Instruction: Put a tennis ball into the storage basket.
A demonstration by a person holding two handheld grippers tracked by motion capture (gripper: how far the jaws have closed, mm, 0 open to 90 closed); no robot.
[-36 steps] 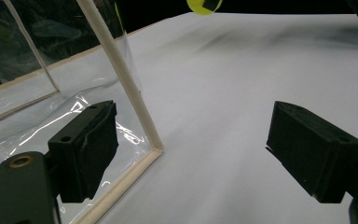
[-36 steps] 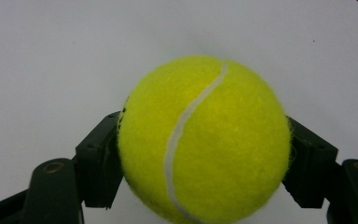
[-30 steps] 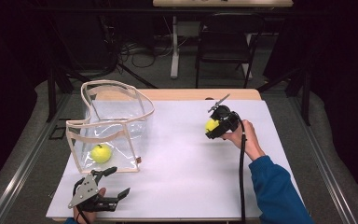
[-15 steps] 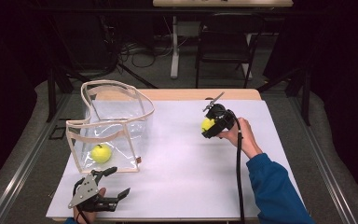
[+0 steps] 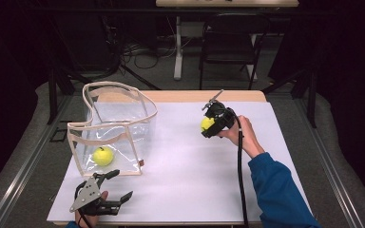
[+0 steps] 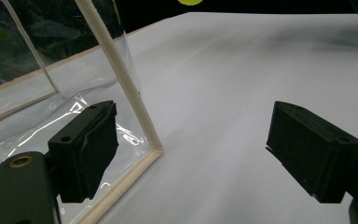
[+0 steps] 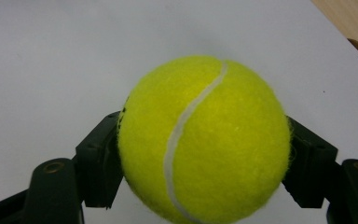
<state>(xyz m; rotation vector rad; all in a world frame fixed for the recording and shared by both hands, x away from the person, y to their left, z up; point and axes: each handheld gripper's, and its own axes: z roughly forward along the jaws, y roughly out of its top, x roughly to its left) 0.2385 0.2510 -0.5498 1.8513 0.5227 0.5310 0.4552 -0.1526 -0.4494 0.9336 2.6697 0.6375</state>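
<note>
Desk: a wide white-topped desk with a strip of bare wood along its far edge carries everything; both grippers work over it.
Bag: a clear plastic bag with cream-coloured piping along its edges and a looped handle stands upright just beyond the left gripper's fingers. In the left gripper view its near corner seam rises between the two fingers, closer to the one on the left of that view, touching neither.
Left gripper: a black gripper with a grey three-cornered plate on top, low at the near edge of the desk. Its fingers stand wide apart with nothing pressed between them.
Right gripper: a black gripper with a trailing cable, held in a hand with a blue sleeve, well apart from the bag. Its fingers are clamped on either side of a ball.
Held ball: a yellow-green felt tennis ball with a white seam sits squarely between the right fingers, above the white desk surface.
Second ball: another yellow-green tennis ball lies inside the bag on its floor, just beyond the left fingers.
</note>
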